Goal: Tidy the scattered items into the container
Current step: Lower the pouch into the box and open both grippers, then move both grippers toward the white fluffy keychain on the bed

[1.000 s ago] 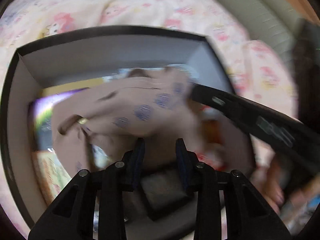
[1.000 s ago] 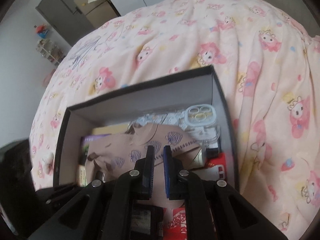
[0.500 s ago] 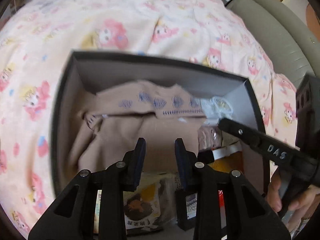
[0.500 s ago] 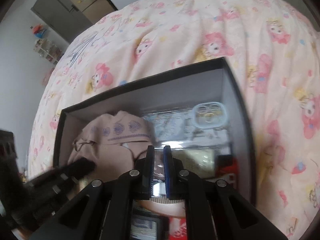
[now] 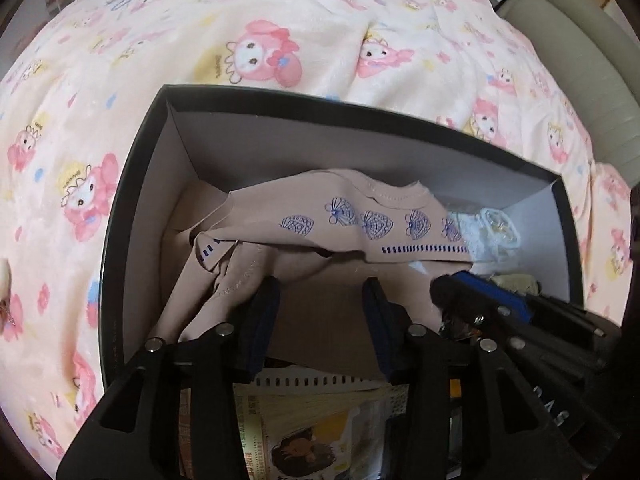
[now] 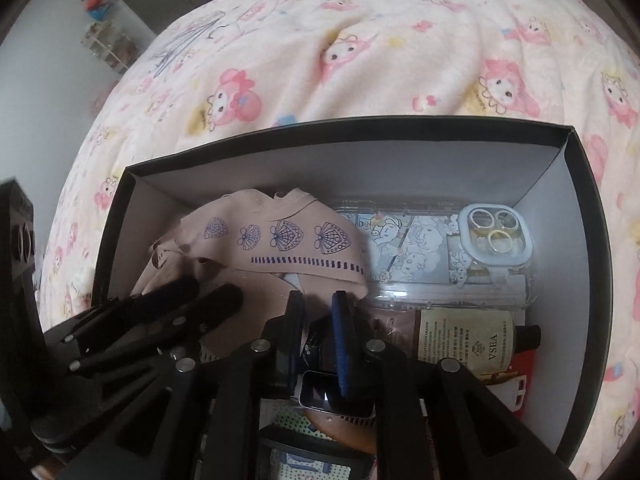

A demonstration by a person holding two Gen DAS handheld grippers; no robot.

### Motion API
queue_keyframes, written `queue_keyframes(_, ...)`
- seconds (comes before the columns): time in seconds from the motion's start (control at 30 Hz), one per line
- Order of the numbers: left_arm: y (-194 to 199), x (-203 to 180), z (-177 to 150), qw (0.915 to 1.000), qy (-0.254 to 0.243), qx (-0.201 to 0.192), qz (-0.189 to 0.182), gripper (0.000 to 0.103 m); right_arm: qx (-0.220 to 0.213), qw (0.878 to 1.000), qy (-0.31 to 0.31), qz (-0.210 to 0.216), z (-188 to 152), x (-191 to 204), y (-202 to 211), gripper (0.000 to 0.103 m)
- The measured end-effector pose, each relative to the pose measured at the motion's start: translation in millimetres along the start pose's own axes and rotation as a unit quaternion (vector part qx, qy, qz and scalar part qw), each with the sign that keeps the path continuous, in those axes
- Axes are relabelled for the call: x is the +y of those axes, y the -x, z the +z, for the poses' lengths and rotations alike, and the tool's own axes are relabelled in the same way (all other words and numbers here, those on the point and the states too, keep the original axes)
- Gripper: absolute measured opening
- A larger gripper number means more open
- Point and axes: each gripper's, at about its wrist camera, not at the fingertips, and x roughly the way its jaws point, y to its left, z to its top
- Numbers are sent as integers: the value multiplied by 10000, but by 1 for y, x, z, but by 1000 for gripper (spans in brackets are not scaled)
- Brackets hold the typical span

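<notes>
Cloth (image 5: pixel 320 240) crowds box (image 5: pixel 280 148) (phone case (image 6: pixel 440 256) beside); left claw (image 5: pixel 320 308), right claw (image 6: pixel 318 332) opening, empty.

Bedding: we see a pale pink fleece blanket with cartoon rabbit prints (image 5: pixel 280 20).
Seat: we see a grey-green padded chair (image 5: pixel 580 52) beside it.

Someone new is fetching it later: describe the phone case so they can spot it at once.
Find the black box on the pink cartoon blanket. Along its far wall, right of the beige cloth, lies the phone case. It alone is clear plastic, with pale cartoon drawings and a raised camera block showing three rings.
</notes>
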Motion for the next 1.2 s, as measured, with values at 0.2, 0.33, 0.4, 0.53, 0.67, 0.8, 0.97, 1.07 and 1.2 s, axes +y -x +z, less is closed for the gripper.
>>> queue_keyframes(0.2,29,-2,-17,9984,-127,-516,-201,44,-343,9982,123,-479,-3,7,20,16)
queue_keyframes(0.33,59,-7,-28,9960,-135,-834,-300,44,-771,9947,295,-610,-18,19,53,16)
queue_keyframes(0.4,81,-9,-43,9945,-140,-990,-306,44,-961,9926,418,-610,-36,28,73,16)
queue_keyframes(0.53,120,-5,-79,9909,-220,-1295,-288,43,-1317,9881,588,-539,-76,48,104,18)
queue_keyframes(0.67,137,-4,-102,9888,-304,-1404,-395,44,-1357,9886,508,-421,-106,59,121,18)
queue_keyframes(0.8,159,7,-127,9863,-326,-1511,-575,45,-1467,9873,459,-412,-131,74,140,18)
queue_keyframes(0.97,182,11,-147,9840,-531,-1634,-467,45,-1621,9839,541,-526,-156,95,156,18)
queue_keyframes(1.07,192,20,-154,9831,-496,-1694,-496,45,-1671,9824,637,-536,-164,110,161,18)
queue_keyframes(1.2,204,39,-161,9822,-433,-1789,-363,45,-1730,9806,756,-520,-170,132,161,18)
